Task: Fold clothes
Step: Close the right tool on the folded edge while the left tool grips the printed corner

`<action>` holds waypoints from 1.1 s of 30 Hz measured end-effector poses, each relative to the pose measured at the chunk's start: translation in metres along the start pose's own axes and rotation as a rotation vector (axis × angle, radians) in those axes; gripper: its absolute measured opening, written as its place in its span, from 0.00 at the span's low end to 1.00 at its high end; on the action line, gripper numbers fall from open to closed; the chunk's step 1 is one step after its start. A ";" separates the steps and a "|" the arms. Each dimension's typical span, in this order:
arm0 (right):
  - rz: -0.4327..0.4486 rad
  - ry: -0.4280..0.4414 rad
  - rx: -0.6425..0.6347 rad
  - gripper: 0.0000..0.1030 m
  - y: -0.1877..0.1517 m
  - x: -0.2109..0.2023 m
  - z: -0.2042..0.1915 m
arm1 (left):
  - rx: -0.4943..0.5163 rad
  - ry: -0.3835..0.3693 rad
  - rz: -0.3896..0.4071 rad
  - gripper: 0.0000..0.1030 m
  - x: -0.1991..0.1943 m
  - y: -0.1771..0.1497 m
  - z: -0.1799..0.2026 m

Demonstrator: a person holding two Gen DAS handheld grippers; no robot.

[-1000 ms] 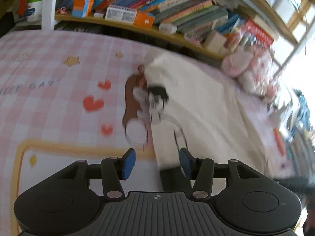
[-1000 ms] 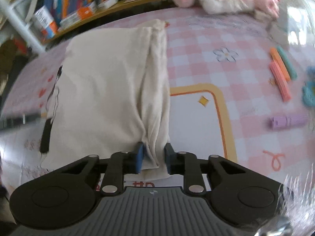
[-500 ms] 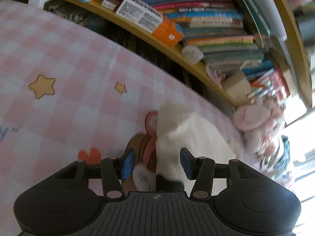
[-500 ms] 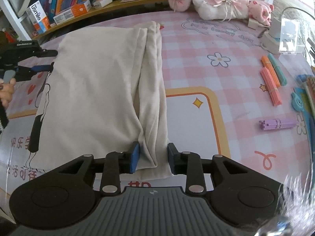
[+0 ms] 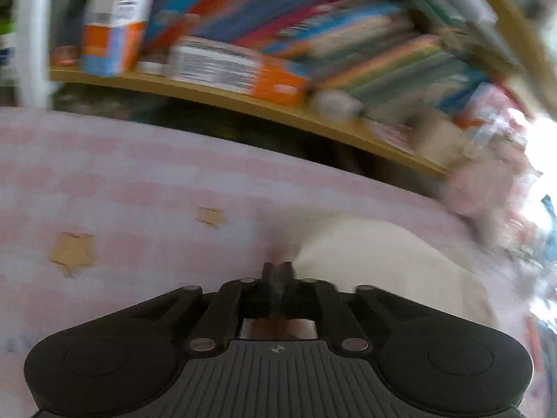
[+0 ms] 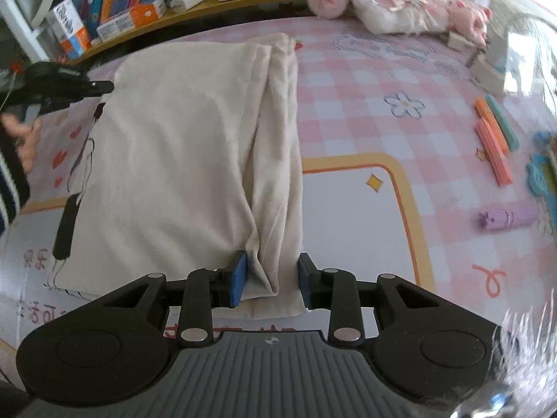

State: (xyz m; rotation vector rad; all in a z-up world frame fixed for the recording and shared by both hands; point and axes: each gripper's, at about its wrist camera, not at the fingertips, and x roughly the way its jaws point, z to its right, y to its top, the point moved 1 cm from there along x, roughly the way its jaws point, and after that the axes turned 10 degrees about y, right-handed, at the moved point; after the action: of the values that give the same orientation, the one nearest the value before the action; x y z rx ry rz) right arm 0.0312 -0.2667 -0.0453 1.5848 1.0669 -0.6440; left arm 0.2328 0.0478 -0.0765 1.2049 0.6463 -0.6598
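Cream garment (image 6: 181, 160) lies folded into a long panel on the pink checked mat (image 6: 365, 111), its long axis running from the near edge of the mat straight away toward the far edge by the bookshelf (image 6: 195, 10). Along its right side the cloth is doubled into a bunched strip of soft creases; the wider left part is smooth, and a dark printed figure shows along its left edge.

At the near end, the right gripper (image 6: 273, 277) straddles that bunched strip, its blue pads spread on either side. The left pad touches the cloth, the right one stands just clear, so the grip looks loose. A second ago these jaws sat closer on the fold; they have eased apart a little, with the strip between them throughout.

Farther off, at the far left corner of the garment, the left gripper (image 6: 104, 87) reaches in, held by a hand (image 6: 24, 132) with a striped sleeve. Its own view is blurred, yet the fingers are plainly pressed together, just beside the cream corner; whether any cloth is caught between them I cannot tell. Half a second ago they were spread wide around that corner; they have just been closing.

Beyond the far edge sit pink plush toys (image 6: 393, 0).
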 end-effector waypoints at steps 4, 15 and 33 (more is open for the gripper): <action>-0.001 0.005 -0.010 0.28 0.000 0.000 0.001 | -0.151 -0.046 0.048 0.19 -0.027 0.009 -0.035; 0.012 0.035 -0.017 0.32 -0.002 -0.002 0.006 | -0.002 -0.067 -0.101 0.59 -0.116 -0.111 -0.017; 0.046 0.100 -0.131 0.19 0.000 0.001 0.008 | 0.024 0.078 -0.052 0.00 -0.137 -0.171 0.017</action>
State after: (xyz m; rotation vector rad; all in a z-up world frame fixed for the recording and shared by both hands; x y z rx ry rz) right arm 0.0328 -0.2743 -0.0480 1.5364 1.1201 -0.4587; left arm 0.0162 0.0085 -0.0749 1.2438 0.7387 -0.6683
